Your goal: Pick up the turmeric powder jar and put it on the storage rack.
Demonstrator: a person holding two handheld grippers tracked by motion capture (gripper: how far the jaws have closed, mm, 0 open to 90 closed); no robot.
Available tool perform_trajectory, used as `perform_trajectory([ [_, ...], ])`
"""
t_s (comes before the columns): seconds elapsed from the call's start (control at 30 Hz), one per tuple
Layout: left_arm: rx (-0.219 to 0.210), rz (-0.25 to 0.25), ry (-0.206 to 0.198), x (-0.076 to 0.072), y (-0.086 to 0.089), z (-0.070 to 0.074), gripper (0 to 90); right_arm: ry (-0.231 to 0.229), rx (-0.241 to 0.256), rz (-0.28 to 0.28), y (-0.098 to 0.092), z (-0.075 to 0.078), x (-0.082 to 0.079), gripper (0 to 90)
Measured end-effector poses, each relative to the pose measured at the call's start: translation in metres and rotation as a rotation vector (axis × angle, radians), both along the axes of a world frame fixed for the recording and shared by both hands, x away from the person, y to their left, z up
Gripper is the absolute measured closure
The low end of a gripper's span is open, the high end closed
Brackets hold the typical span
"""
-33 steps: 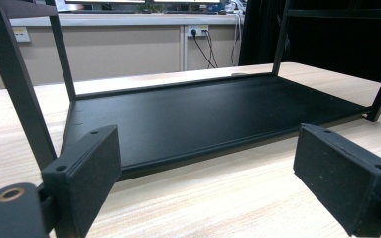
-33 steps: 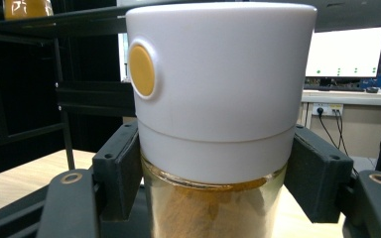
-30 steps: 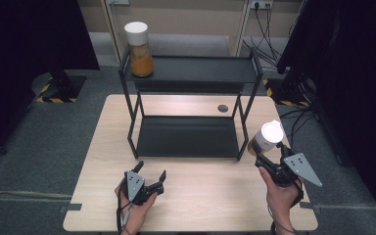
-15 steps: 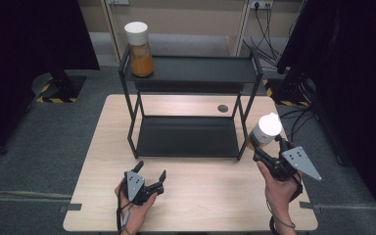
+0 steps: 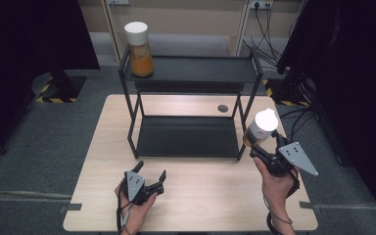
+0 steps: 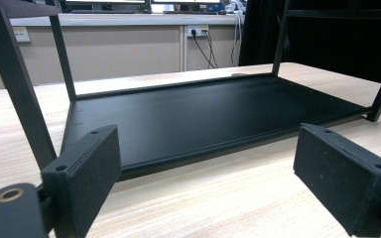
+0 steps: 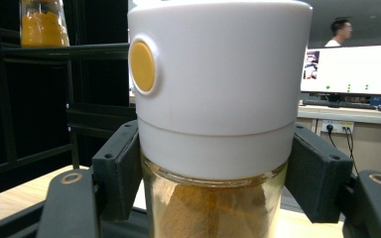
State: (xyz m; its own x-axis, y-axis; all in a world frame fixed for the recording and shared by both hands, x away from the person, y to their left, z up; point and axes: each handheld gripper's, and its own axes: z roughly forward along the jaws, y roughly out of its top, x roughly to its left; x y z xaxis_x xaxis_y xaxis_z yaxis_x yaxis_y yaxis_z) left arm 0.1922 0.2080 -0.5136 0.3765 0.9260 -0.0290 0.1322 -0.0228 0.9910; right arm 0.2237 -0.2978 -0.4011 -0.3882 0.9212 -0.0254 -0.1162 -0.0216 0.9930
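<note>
A black two-tier rack stands on the wooden table. On the left end of its top shelf sits a glass jar of orange powder with a white lid, seen too in the right gripper view. My right gripper is shut on a second jar of the same kind, held upright off the table just right of the rack's front right leg. Its jaws clamp the glass under the white lid. My left gripper rests open near the front edge, facing the lower shelf.
A small dark round grommet sits in the table behind the rack. Black curtains hang at both sides, and cables run along the floor at the back right. A monitor and a person stand beyond the table.
My right gripper has lifted the jar a little and carried it slightly forward and left, toward the rack. The left gripper has stayed still.
</note>
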Motion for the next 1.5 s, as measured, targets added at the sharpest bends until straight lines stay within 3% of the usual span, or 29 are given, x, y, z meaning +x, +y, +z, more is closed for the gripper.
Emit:
perform_trajectory([
  [1.5,0.010,-0.001,-0.005,0.000,-0.002,0.000,10.8,-0.039,0.009,0.009,0.013,0.034,0.020,30.9],
])
